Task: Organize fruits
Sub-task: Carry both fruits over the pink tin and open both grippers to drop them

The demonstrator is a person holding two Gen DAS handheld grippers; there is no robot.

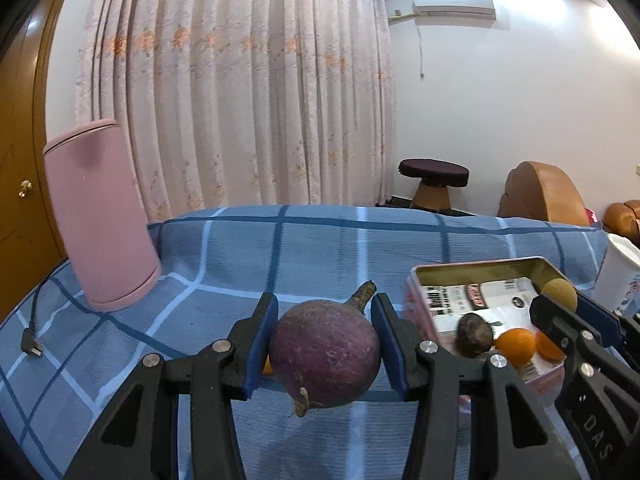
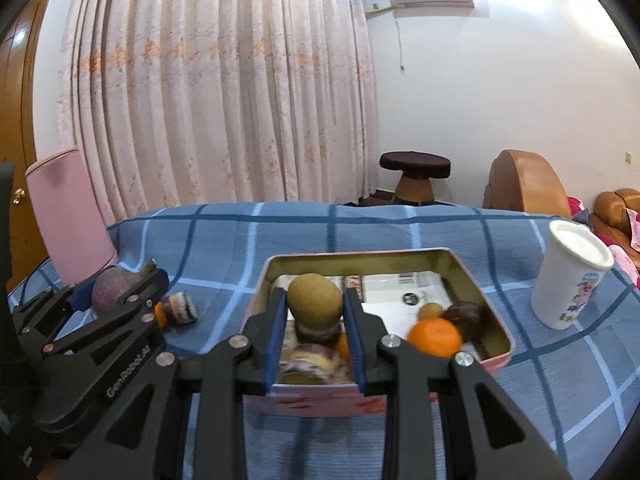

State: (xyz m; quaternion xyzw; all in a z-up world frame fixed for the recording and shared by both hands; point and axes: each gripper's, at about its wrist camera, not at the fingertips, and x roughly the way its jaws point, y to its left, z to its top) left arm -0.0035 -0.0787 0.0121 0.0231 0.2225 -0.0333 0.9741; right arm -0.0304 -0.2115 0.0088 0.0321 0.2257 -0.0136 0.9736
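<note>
My left gripper is shut on a purple passion fruit with a stem, held above the blue checked cloth. My right gripper is shut on a tan kiwi and holds it over the pink tin box. The box holds an orange, a dark fruit, a small tan fruit and more fruit below the kiwi. In the left wrist view the box lies to the right, with the right gripper over it.
A pink cylinder stands at the back left, with a black cable beside it. A white cup stands right of the box. A small jar and an orange piece lie on the cloth near the left gripper.
</note>
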